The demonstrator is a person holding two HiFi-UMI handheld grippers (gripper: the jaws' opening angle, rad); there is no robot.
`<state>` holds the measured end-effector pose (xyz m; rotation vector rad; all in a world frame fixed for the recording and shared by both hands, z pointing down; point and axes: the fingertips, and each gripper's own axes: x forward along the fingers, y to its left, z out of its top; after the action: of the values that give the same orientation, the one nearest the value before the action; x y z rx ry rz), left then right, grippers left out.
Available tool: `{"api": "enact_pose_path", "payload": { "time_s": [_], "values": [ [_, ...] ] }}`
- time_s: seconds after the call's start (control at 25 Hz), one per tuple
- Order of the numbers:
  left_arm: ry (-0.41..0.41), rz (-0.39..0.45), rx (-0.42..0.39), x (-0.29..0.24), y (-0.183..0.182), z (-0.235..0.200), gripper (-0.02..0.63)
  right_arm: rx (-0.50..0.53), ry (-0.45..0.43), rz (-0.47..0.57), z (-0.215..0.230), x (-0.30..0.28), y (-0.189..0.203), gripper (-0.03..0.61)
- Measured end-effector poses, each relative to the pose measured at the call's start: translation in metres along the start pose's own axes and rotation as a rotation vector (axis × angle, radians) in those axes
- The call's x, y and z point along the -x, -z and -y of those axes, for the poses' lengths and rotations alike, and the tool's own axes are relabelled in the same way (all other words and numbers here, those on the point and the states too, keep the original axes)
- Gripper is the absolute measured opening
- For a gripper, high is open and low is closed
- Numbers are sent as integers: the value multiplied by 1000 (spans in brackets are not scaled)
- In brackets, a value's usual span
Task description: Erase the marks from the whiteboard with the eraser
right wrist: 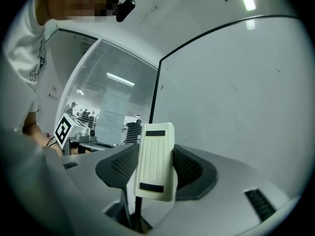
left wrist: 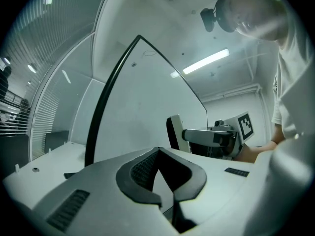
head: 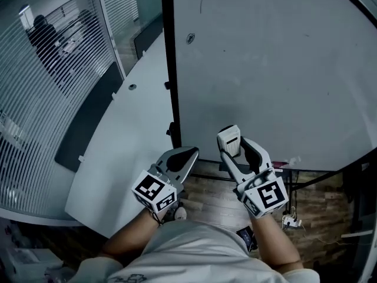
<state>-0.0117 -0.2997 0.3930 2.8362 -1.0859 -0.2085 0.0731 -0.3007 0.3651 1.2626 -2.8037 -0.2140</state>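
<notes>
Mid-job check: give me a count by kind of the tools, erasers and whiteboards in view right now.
tools: 2, the left tool shut on nothing, the right tool shut on the eraser
eraser: 1
whiteboard: 1
total: 4

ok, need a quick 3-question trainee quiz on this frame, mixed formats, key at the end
1. True or false: the right gripper is shut on the cream rectangular plastic eraser.
2. Multiple choice: the left gripper holds A) a marker, B) a cloth, C) nothing.
3. Fill in: in the head view, the dark pen marks sit near the ___ edge of the white whiteboard.

Key: 1 true; 2 C, its jaws are together with nothing between them; 3 top.
</notes>
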Motion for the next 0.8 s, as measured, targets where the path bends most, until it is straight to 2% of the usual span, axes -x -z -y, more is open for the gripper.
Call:
{"api": "enact_pose_path", "payload": {
  "time_s": [0.2,0.48,0.8],
  "values": [
    [-15,-4,-7,-12,9,55,6,-57,-38,-10,4,59,12,234],
    [-24,-13,-15,-16,33,139,8,-13,-44,-7,14,149,20,233],
    [-37,-21,-39,0,44,191,8,-32,-100,-35,1,196,38,233]
  ]
}}
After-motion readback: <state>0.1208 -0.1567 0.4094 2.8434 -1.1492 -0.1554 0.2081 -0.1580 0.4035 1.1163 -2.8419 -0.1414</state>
